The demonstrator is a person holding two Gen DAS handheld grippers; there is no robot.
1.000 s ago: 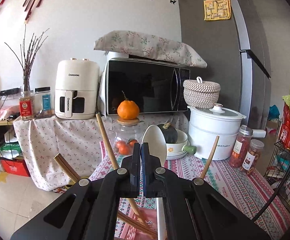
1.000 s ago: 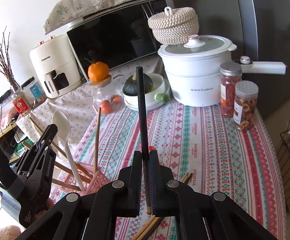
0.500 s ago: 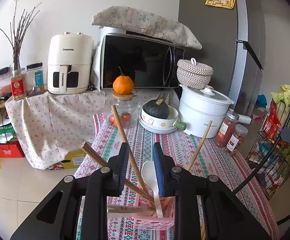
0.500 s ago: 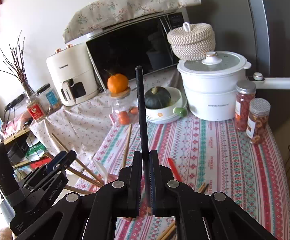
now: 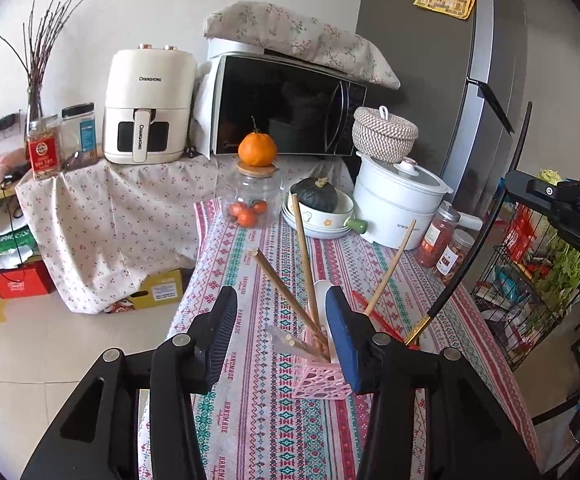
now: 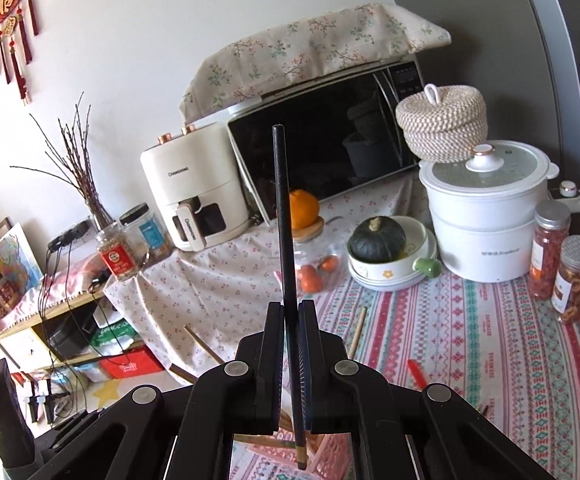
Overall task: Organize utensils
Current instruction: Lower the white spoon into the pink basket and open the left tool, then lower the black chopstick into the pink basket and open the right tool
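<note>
Crowding pink basket (image 5: 318, 385), wooden chopsticks (image 5: 304, 264), white spoon (image 5: 322, 300), red utensil (image 6: 416, 372) nearby

The right gripper (image 6: 289, 344), at lower centre of the frame, pinches a black chopstick (image 6: 284, 232) that stands nearly upright, its top against the microwave (image 6: 330, 128) at centre. Its gold-banded lower tip hangs over a pink basket (image 6: 322, 464) at the bottom edge. Wooden chopsticks (image 6: 356, 332) poke up either side of the jaws. A red utensil (image 6: 416, 372) lies on the patterned tablecloth (image 6: 490, 340) at right.
</note>
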